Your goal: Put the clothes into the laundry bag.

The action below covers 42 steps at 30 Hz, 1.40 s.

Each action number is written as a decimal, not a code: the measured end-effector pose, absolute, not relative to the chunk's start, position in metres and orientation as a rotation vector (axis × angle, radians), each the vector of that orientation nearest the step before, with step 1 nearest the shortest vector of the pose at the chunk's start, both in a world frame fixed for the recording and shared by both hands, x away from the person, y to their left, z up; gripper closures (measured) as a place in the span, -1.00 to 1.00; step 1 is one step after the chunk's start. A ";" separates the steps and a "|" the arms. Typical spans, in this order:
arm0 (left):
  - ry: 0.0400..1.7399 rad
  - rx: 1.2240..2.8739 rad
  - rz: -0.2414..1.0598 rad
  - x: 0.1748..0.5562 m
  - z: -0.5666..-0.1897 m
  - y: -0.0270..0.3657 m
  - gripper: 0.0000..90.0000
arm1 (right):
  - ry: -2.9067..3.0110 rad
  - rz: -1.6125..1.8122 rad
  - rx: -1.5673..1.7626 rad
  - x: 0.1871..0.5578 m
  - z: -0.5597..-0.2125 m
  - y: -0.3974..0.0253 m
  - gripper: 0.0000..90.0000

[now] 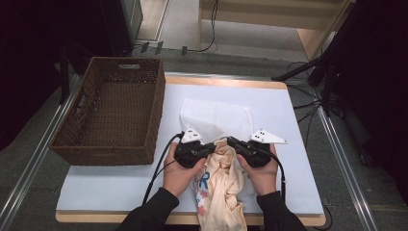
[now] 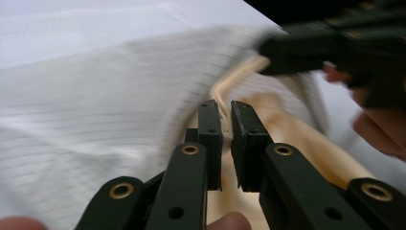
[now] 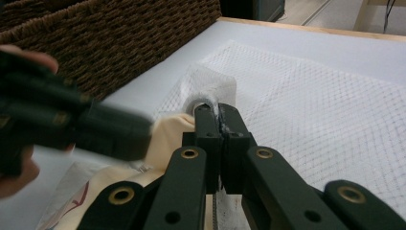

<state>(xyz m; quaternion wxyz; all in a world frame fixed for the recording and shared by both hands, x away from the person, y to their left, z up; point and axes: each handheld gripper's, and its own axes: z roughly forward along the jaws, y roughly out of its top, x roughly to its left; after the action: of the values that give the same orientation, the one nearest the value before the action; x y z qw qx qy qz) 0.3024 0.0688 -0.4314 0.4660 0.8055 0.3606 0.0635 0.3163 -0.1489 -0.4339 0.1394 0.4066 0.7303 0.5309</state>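
Note:
A white mesh bag (image 1: 216, 115) lies flat in the middle of the table. A cream garment (image 1: 221, 187) with a printed pattern stretches from the bag's near edge to the table's front edge. My left gripper (image 1: 214, 146) is at the bag's opening, and its jaws (image 2: 226, 112) pinch a cream fold of the garment (image 2: 287, 134). My right gripper (image 1: 229, 141) faces it from the right. It is shut (image 3: 218, 111) on a bunched edge of the mesh bag (image 3: 311, 96), right beside the garment (image 3: 167, 129). The two grippers' tips nearly touch.
A brown wicker basket (image 1: 156, 110) stands at the left of the white table mat (image 1: 288, 159), its wall (image 3: 119, 38) close to the bag. Cables and stand legs lie on the floor beyond the table's far edge.

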 end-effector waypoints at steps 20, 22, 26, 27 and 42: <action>1.140 1.915 0.173 0.304 -0.434 0.111 0.25 | 2.128 1.558 1.168 0.306 -0.436 -0.151 0.98; 1.154 1.927 0.140 0.301 -0.438 0.116 0.16 | 2.131 1.555 1.168 0.306 -0.437 -0.149 0.98; 1.076 2.012 0.043 0.289 -0.444 0.100 -0.03 | 2.141 1.549 1.164 0.306 -0.437 -0.147 0.98; 1.056 2.036 0.020 0.287 -0.445 0.093 -0.09 | 2.140 1.549 1.165 0.306 -0.438 -0.146 0.98; 0.958 2.253 0.198 0.282 -0.453 0.045 0.69 | 2.167 1.551 1.156 0.302 -0.440 -0.143 0.98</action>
<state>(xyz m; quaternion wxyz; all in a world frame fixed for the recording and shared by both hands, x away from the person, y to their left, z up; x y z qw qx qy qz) 0.2816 0.0449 -0.4533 0.3361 0.8640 0.3672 0.0759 0.3015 -0.1432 -0.4398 0.1181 0.3953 0.7407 0.5302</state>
